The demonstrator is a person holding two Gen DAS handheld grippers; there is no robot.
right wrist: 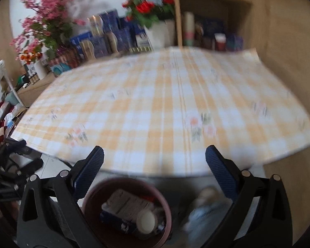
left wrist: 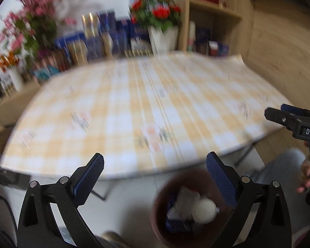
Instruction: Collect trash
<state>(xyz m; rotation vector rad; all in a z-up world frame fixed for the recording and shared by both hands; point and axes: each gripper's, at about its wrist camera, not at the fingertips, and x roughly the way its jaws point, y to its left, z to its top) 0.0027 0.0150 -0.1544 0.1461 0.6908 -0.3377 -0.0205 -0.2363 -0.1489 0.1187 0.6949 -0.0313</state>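
A dark red bin (left wrist: 158, 217) stands on the floor below the table's near edge. It holds crumpled white paper (left wrist: 184, 202), a white round piece (left wrist: 203, 209) and a blue box (left wrist: 175, 224). My left gripper (left wrist: 155, 161) hangs open above and left of the bin, with nothing between its blue pads. In the right wrist view the bin (right wrist: 126, 180) shows a printed box (right wrist: 128, 206) and a white round lid (right wrist: 146, 220). My right gripper (right wrist: 154, 155) is open and empty above it. The right gripper (left wrist: 289, 122) also shows at the left wrist view's right edge.
A table with a yellow checked cloth (left wrist: 134, 103) fills the middle, blurred. Behind it stand blue boxes (left wrist: 105, 37), red flowers in a white pot (left wrist: 163, 35), pink blossoms (left wrist: 37, 6) and a wooden shelf (left wrist: 215, 12). A person's hand (left wrist: 305, 175) and jeans leg (left wrist: 279, 169) are on the right.
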